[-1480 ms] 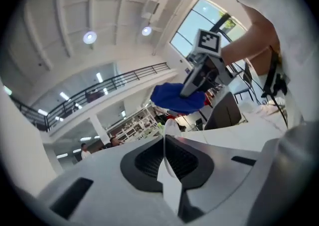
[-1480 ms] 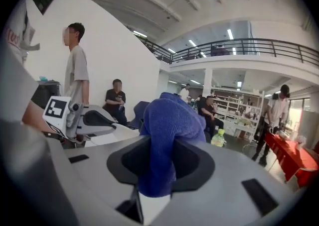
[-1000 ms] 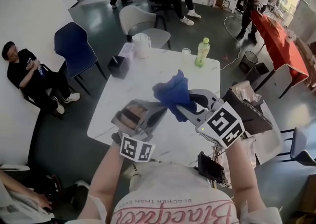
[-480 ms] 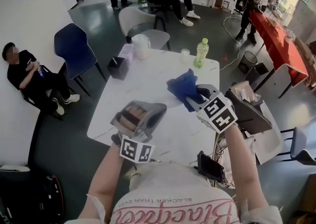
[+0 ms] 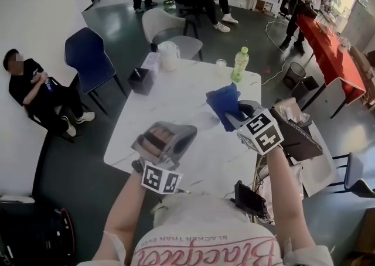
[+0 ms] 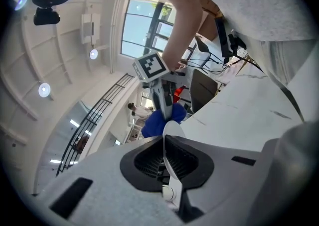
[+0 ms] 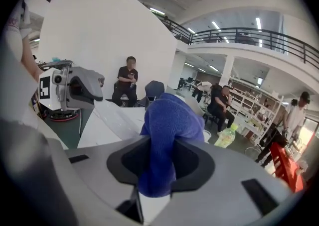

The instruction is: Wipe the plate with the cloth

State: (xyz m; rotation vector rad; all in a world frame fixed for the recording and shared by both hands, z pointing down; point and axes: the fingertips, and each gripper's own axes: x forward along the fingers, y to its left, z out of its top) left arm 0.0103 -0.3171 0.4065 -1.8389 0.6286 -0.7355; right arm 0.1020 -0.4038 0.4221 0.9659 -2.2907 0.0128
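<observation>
Cloth (image 5: pixel 222 102) lower now; plate (image 6: pixel 172 130) edge-on, mostly hidden

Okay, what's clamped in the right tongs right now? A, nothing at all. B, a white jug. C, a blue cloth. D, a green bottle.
C: the right gripper view shows the blue cloth bunched and pinched between the jaws of the right tongs.

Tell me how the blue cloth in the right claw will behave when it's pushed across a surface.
Probably floppy: the cloth bunches and folds in the right claw rather than holding shape. Likely light and soft, with a fuzzy weave that should grip, not slip. Loose folds may drag or flip when pushed.
</observation>
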